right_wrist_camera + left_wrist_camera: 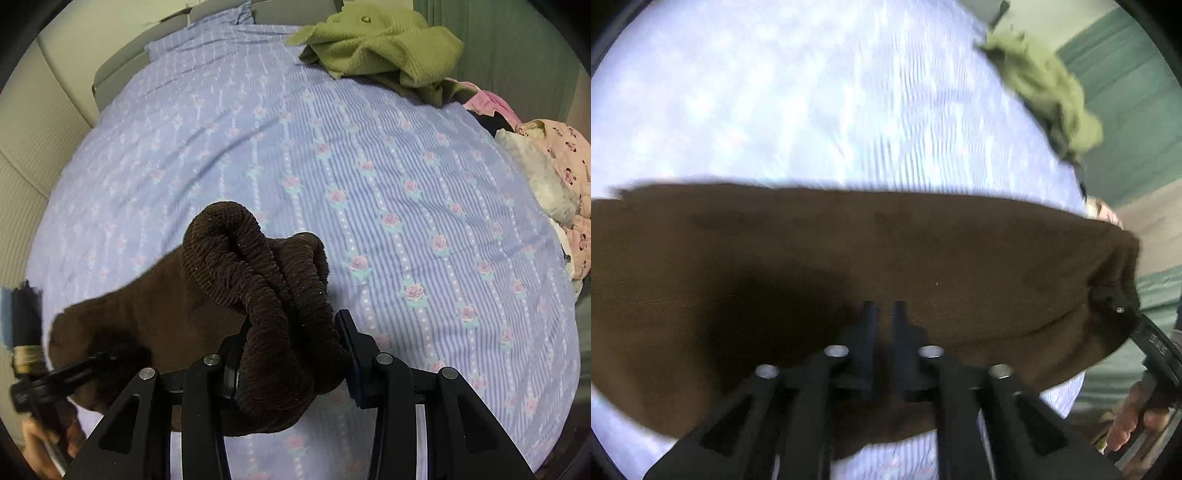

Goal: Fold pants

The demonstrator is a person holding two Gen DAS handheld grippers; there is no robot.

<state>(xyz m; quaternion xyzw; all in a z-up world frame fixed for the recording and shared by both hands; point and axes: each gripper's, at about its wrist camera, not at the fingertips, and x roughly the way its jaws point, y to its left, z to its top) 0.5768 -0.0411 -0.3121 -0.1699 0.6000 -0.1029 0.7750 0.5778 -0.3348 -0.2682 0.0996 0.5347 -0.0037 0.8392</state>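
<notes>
Right wrist view shows the right tongs (pixel 291 350) clamped on the bunched ribbed waistband of one pair of dark brown knit pants (pixel 155 317), which hangs above a bed covered in a lilac striped sheet printed with small roses (pixel 369 166). The brown cloth stretches away to the left, where the left tongs (pixel 94 363) pinch its other end; a hand (pixel 37 450) grips that tool's handle at the near left edge.

Three other heaps of cloth lie on the bed. One crumpled olive-green waffle-knit garment (pixel 376 40) sits at the far edge. To its right lies a small bright pink piece over something dark (pixel 487 103), and further right one pale pink printed garment (pixel 565 158) with a grey-white cloth (pixel 535 177) against it. All are well apart from the pants. Cream ribbed wall panels (pixel 33 147) run along the left of the bed.

Left wrist view is blurred. The left tongs (pixel 884 314) are drawn nearly together on the near edge of the brown pants (pixel 849 243), which span the frame as a taut band over the sheet (pixel 812 110). The right tongs (pixel 1115 301) hold the right end, and a second hand (pixel 1134 417) shows below them. The green garment (pixel 1045 85) lies at the far right.
</notes>
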